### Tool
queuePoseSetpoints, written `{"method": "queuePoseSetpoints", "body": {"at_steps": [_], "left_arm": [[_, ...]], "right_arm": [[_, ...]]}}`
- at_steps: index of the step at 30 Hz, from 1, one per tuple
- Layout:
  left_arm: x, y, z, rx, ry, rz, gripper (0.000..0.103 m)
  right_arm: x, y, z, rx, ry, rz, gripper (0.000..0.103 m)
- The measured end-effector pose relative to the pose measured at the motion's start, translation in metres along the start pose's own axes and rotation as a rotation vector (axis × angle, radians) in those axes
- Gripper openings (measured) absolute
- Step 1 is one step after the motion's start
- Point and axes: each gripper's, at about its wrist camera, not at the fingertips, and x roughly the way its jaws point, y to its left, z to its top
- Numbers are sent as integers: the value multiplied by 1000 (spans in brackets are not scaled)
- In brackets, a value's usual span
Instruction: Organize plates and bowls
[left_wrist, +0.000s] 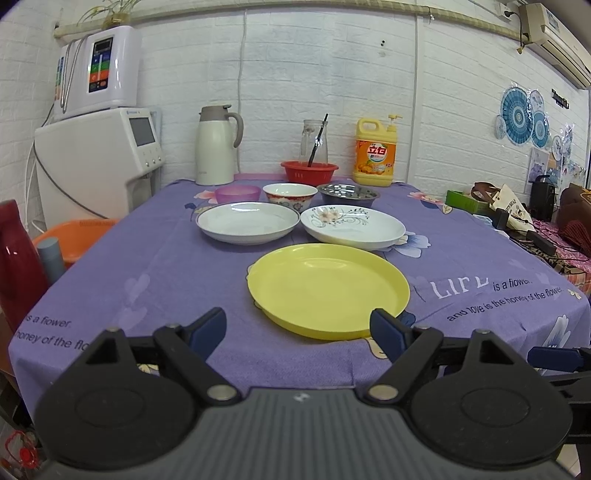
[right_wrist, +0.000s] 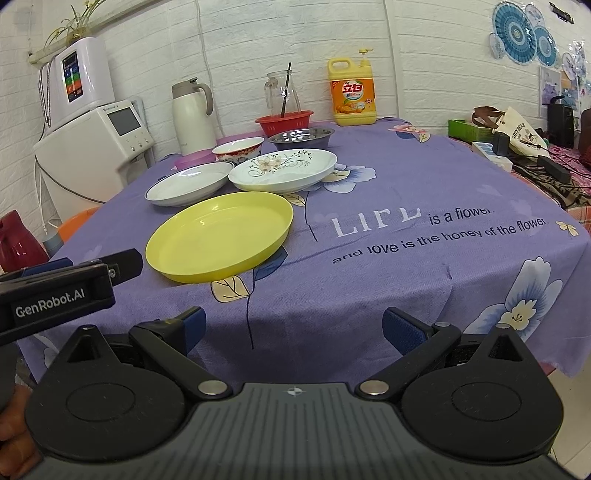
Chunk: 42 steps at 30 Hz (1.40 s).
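Counter: lying under a purple flowered cloth, filling the middle of both views.
Yellow plate: sitting alone at frame centre in the left view, nearest the tongs, nothing stacked on it.
White plate: resting just behind the yellow plate, to the left, rim beside the floral plate.
Floral plate: resting behind the yellow plate, to the right.
Pink bowl: standing in the back row, left.
Patterned bowl: standing in the back row, middle.
Steel bowl: standing in the back row, right.
Left tongs: gaping wide at the lower frame, grasping nothing, hovering short of the yellow plate.
Right tongs: spread apart at the lower frame, grasping nothing, over bare cloth.
Progress: judging by the layout, sorting is not yet starting; every plate and bowl is lying separate.
Remaining: probably stacking three plates and nesting three bowls.
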Motion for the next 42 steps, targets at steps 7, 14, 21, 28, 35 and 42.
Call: {"method": "queuePoseSetpoints", "body": {"at_steps": [7, 14, 21, 28, 35, 42], "left_arm": [[1, 0, -1, -5, 6, -1, 83], [1, 1, -2, -4, 7, -3, 83], [2, 0, -4, -5, 11, -5, 83], [2, 0, -4, -4, 11, -5, 83], [2, 0, -3, -5, 13, -7, 83], [2, 0, -3, -4, 13, -7, 83]], "right_arm": [[2, 2, -1, -5, 5, 4, 103], [2, 2, -2, -3, 10, 11, 103], [4, 3, -3, -3, 17, 17, 103], [3, 4, -3, -6, 17, 19, 103], [4, 4, -3, -7, 22, 20, 103], [4, 4, -3, -6, 22, 21, 103]]}}
